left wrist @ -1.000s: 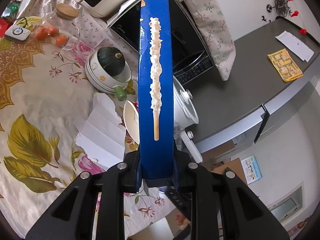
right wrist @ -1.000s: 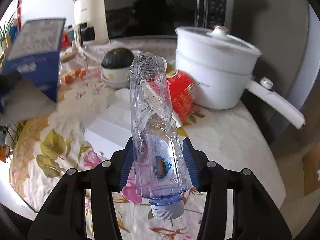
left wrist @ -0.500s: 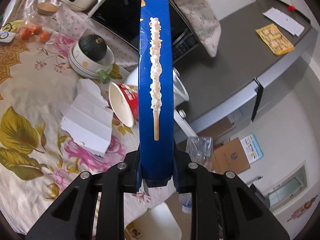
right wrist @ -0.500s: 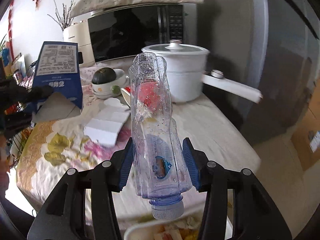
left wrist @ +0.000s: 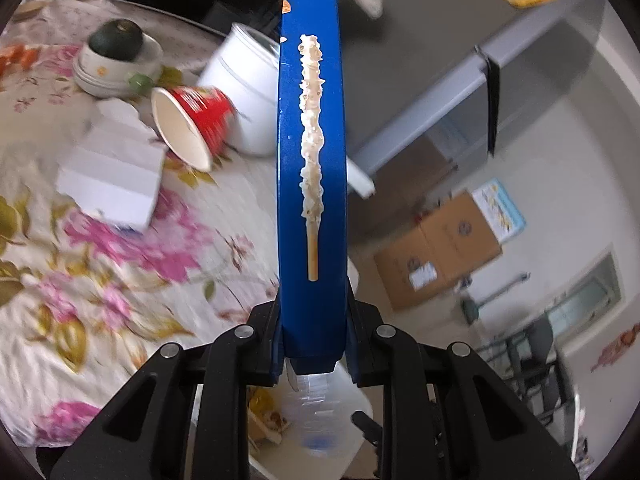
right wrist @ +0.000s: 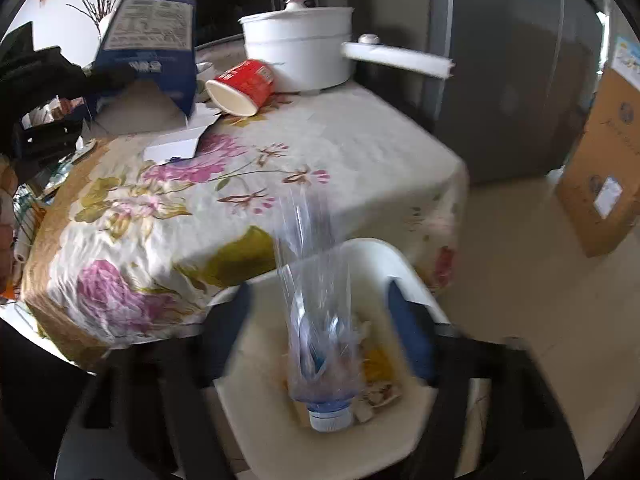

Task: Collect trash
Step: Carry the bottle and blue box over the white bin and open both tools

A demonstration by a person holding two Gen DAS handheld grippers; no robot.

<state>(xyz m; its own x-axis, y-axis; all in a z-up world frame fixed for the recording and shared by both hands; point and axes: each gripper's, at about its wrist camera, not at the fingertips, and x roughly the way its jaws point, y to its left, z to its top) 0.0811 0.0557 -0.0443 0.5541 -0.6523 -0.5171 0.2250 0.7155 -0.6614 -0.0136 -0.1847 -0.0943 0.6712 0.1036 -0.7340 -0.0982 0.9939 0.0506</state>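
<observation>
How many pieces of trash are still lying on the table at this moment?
2: a tipped red paper cup beside the white pot, and a torn white carton just in front of the cup. More may be hidden behind the blue box.

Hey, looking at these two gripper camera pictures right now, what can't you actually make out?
- Right wrist: the plastic bottle is motion-blurred over the white bin; whether it touches the open right gripper is unclear.
- Left wrist: the blue box hides the white pot partly.
- Left wrist: the left gripper covers the bin's contents.
</observation>
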